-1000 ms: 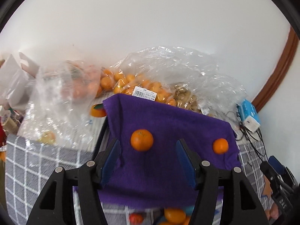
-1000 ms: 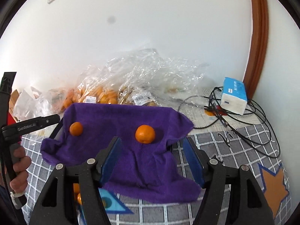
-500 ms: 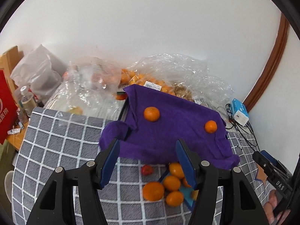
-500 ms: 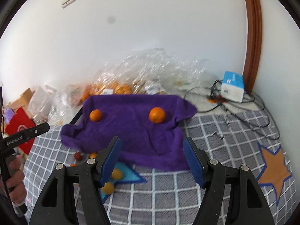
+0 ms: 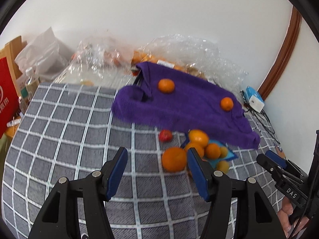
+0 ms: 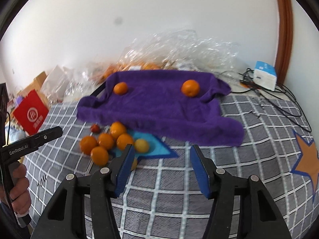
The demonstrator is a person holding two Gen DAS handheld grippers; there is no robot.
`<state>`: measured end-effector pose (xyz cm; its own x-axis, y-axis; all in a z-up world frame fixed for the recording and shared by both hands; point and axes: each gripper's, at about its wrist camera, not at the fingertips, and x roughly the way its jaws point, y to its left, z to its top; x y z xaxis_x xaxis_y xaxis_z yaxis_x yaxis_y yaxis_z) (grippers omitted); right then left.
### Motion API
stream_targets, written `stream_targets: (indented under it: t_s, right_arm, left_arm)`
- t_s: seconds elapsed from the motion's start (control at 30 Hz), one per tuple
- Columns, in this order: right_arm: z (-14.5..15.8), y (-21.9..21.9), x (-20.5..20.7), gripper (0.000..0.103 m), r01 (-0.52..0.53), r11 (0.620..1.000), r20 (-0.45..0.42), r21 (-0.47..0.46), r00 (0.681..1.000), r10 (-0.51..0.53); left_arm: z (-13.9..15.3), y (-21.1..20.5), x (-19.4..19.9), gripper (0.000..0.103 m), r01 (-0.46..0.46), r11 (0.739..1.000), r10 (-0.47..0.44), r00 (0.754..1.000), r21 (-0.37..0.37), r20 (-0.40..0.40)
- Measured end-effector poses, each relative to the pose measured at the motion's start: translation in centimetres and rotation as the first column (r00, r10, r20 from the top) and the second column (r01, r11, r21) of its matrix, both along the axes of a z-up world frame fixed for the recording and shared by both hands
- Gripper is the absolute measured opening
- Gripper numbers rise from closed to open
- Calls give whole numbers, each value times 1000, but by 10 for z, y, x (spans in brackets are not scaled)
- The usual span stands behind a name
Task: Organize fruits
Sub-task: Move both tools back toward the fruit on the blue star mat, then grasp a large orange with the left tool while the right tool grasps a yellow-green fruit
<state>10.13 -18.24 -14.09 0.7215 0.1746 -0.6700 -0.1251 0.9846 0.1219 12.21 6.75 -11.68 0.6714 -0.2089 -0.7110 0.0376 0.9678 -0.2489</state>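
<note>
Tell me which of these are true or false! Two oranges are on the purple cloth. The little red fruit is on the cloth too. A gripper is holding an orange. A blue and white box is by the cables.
1. Two oranges sit on the purple cloth. True: one orange toward the left, another toward the right.
2. The small red fruit is on the cloth. False: it lies on the checked cover, beside the pile of oranges.
3. A gripper holds an orange. False: the left gripper and right gripper both hold nothing; the right one's jaws are closing on nothing.
4. A blue and white box sits by the cables. True.
</note>
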Motion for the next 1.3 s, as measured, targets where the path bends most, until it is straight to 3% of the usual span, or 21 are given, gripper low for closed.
stream_targets:
  t_s: [0.13, 0.43, 0.63, 0.93, 1.1, 1.27, 1.3]
  right_arm:
    - [-12, 15, 0, 58, -36, 999, -5, -15, 999, 36]
    - [-46, 42, 22, 53, -95, 995, -90, -31, 992, 92]
    - [-52, 44, 32, 28, -103, 995, -116, -16, 988, 101]
    - [-45, -4, 17, 28, 6, 1000, -68, -20, 998, -7]
    - [-56, -25, 16, 28, 53, 999, -91, -5, 994, -53]
    - [-58, -26, 16, 28, 51, 999, -79, -11, 996, -52]
    - [-58, -24, 16, 28, 50, 998, -72, -24, 996, -51]
  left_arm:
    - [-15, 6, -6, 59, 13, 999, -14, 999, -39, -29]
    - [-30, 12, -9, 59, 13, 1000, -13, 999, 1, -43]
    - [-30, 7, -4, 59, 19, 1000, -19, 999, -9, -50]
    - [-34, -20, 12, 59, 58, 997, -60, 997, -42, -54]
    - [-37, -32, 23, 59, 50, 998, -52, 996, -25, -69]
    - [-45, -41, 30, 55, 47, 999, -47, 996, 4, -81]
    - [-48, -42, 31, 50, 46, 999, -45, 995, 13, -84]
